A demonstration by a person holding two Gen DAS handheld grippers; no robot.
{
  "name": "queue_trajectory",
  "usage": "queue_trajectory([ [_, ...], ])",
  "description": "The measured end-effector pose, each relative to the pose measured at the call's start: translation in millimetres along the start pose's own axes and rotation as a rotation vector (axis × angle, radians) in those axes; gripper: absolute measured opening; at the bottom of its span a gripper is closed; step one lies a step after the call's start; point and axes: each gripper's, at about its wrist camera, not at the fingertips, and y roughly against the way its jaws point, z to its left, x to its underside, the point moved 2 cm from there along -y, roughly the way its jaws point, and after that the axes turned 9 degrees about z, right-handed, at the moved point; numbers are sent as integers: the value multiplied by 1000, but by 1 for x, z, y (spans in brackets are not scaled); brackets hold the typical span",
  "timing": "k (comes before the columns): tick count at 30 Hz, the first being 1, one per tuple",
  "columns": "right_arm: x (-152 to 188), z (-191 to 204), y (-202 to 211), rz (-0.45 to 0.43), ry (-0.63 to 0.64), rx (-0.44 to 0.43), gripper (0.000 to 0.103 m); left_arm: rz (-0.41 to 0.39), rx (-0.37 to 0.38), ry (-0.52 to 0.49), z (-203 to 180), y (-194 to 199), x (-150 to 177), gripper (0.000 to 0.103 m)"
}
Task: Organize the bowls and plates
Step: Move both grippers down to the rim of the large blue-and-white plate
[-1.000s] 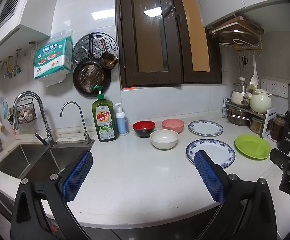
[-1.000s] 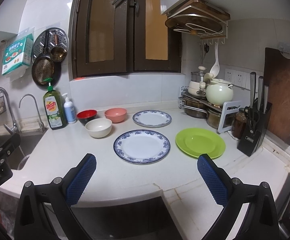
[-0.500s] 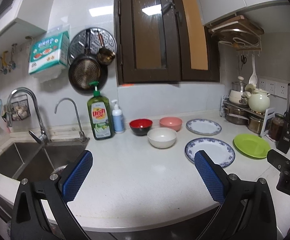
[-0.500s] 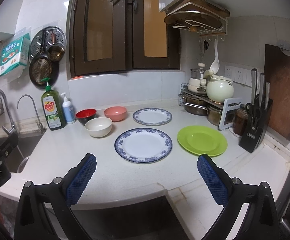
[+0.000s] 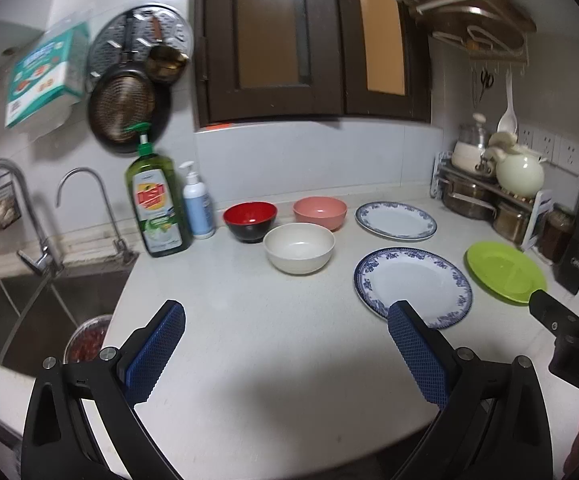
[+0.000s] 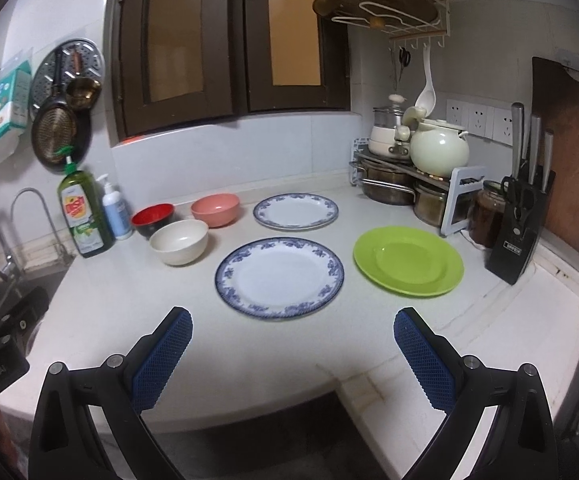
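Observation:
On the white counter [image 5: 249, 340] stand a red-and-black bowl [image 5: 250, 221], a pink bowl [image 5: 320, 212] and a white bowl [image 5: 299, 248]. To their right lie a small blue-rimmed plate [image 5: 395, 220], a large blue-rimmed plate [image 5: 412, 285] and a green plate [image 5: 505, 271]. The right wrist view shows the large plate [image 6: 279, 277] and the green plate [image 6: 408, 260] just ahead. My left gripper [image 5: 285, 354] is open and empty above the counter's front. My right gripper [image 6: 293, 360] is open and empty at the counter edge.
A sink [image 5: 29, 320] with two taps lies at the left. A green dish soap bottle [image 5: 155, 204] and a pump bottle [image 5: 198, 204] stand by the bowls. A pot rack [image 6: 413, 184], a jar [image 6: 487, 212] and a knife block [image 6: 523, 224] line the right wall.
Both grippers have moved forward toward the dishes, which now look larger and closer. The left view has swung rightward and down. Both stay open and empty.

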Motion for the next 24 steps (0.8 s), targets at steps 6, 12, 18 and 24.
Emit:
queue_trajectory([
  [6, -31, -22, -55, 47, -1, 11, 102, 47, 1, -43, -29, -56, -32, 101],
  [12, -55, -42, -114, 130, -12, -4, 102, 146, -5, -61, -54, -113, -46, 96],
  [18, -61, -51, -172, 252, -10, -22, 98, 254, 9, -88, -71, -163, -48, 91],
  [24, -60, -55, -216, 354, -27, -13, 92, 323, 54, -132, -83, -208, -50, 85],
])
